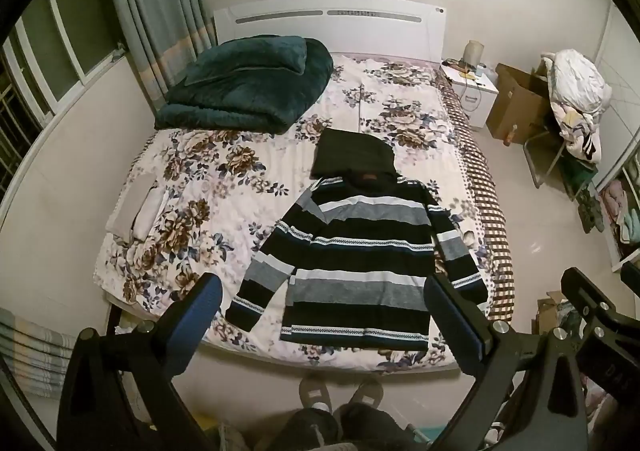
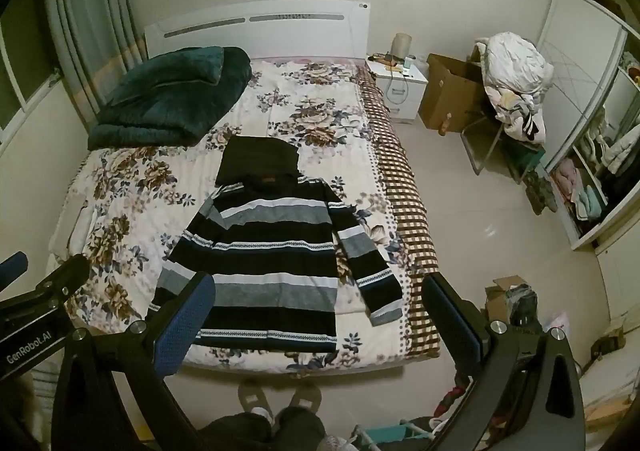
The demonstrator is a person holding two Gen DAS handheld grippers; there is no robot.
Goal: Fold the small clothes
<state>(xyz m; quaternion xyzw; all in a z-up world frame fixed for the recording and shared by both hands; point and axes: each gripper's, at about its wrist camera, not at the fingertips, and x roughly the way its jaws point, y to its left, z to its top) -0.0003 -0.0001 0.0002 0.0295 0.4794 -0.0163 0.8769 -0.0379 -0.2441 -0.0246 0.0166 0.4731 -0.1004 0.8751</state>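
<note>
A striped hooded sweater (image 1: 360, 259), black, grey and white with a dark hood, lies flat and face up on the floral bed sheet (image 1: 224, 171), sleeves angled down at both sides. It also shows in the right wrist view (image 2: 272, 251). My left gripper (image 1: 324, 307) is open and empty, held high above the foot of the bed. My right gripper (image 2: 320, 307) is open and empty, held high above the bed's near right corner. Neither touches the sweater.
A folded dark green blanket (image 1: 248, 83) lies at the head of the bed. Small folded pale cloths (image 1: 140, 211) lie at the bed's left edge. A white nightstand (image 2: 400, 87), a cardboard box (image 2: 448, 95), a chair piled with clothes (image 2: 512, 83) and an open wardrobe (image 2: 592, 155) stand at the right.
</note>
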